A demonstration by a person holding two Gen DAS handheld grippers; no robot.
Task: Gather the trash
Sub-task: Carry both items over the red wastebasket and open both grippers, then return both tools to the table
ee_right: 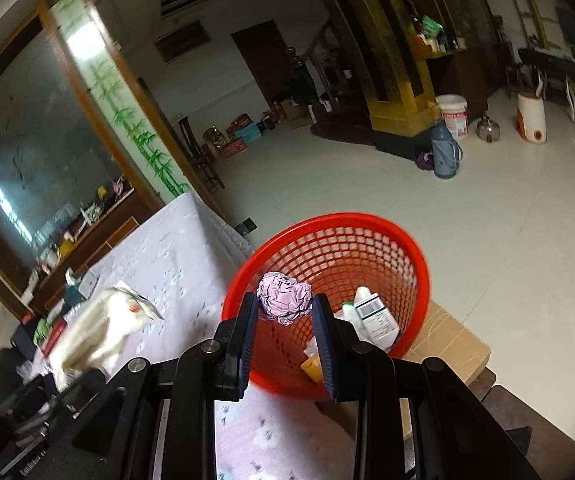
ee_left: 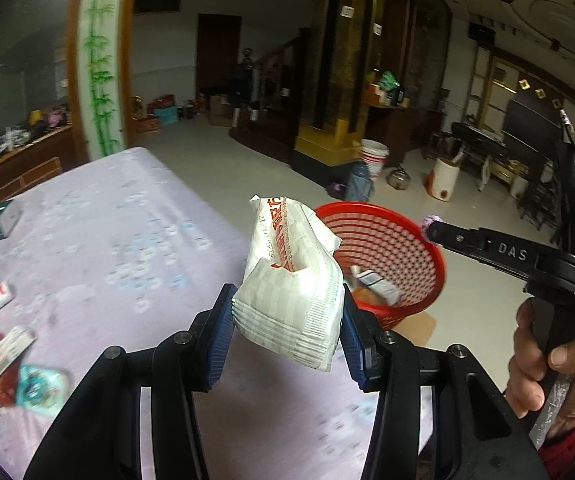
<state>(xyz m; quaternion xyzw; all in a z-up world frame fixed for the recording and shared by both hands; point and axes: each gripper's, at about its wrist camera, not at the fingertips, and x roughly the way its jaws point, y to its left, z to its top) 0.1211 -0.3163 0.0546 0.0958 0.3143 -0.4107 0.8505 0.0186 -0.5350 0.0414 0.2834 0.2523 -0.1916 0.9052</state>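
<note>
In the left wrist view, the left gripper (ee_left: 287, 328) pinches a white crinkled plastic packet (ee_left: 291, 280) between its blue ribbed fingers (ee_left: 220, 334), above the lilac surface (ee_left: 107, 232). Just beyond, the red mesh basket (ee_left: 391, 252) holds a small box.

In the right wrist view, the right gripper (ee_right: 286, 320) pinches a crumpled pink paper ball (ee_right: 284, 297) over the basket (ee_right: 327, 252), which holds a white bottle (ee_right: 375, 316).

Red mesh basket (ee_right: 367, 240), pink crumpled paper (ee_right: 284, 297), white red-printed packet (ee_left: 291, 292).
</note>
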